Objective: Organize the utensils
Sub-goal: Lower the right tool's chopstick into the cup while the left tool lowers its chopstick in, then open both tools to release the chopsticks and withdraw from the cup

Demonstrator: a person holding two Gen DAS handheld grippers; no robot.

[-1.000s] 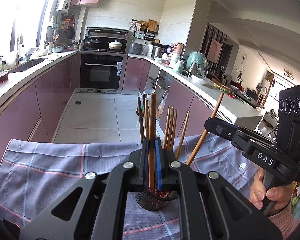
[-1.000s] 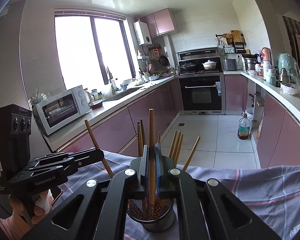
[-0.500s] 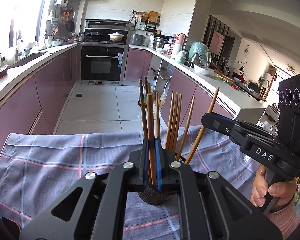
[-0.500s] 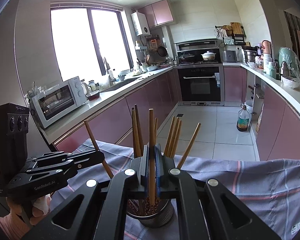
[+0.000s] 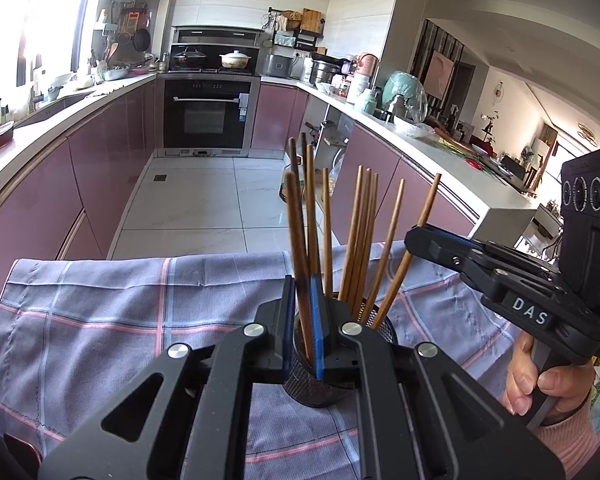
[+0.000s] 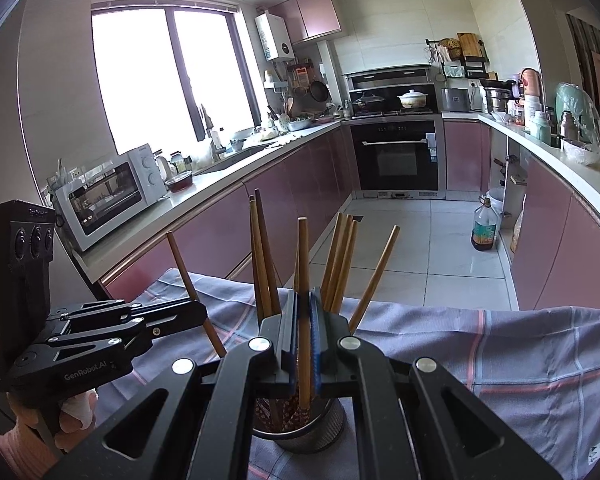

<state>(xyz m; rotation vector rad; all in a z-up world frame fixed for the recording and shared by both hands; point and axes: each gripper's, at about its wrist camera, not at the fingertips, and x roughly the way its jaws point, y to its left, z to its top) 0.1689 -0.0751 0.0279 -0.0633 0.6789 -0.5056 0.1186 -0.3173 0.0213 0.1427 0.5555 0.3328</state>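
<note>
A dark mesh holder (image 5: pixel 320 384) stands on a checked cloth (image 5: pixel 120 304) and holds several wooden chopsticks (image 5: pixel 360 236). My left gripper (image 5: pixel 303 304) is shut on one brown chopstick (image 5: pixel 294 232) whose lower end is in the holder. My right gripper (image 6: pixel 304 320) is shut on another chopstick (image 6: pixel 303 264), its tip down in the holder (image 6: pixel 308 428). Each gripper shows in the other's view, the right gripper (image 5: pixel 414 236) at right and the left gripper (image 6: pixel 200 314) at left, both closed on their sticks just above the holder.
The cloth (image 6: pixel 500 360) covers the surface under the holder. Beyond lie a tiled floor (image 5: pixel 196 204), pink cabinets, an oven (image 5: pixel 208 116), a microwave (image 6: pixel 108 196) on the left counter and an oil bottle (image 6: pixel 485 228) on the floor.
Both grippers have moved down with their chopsticks, so the sticks stand deeper in the holder. Both jaws stay shut.
</note>
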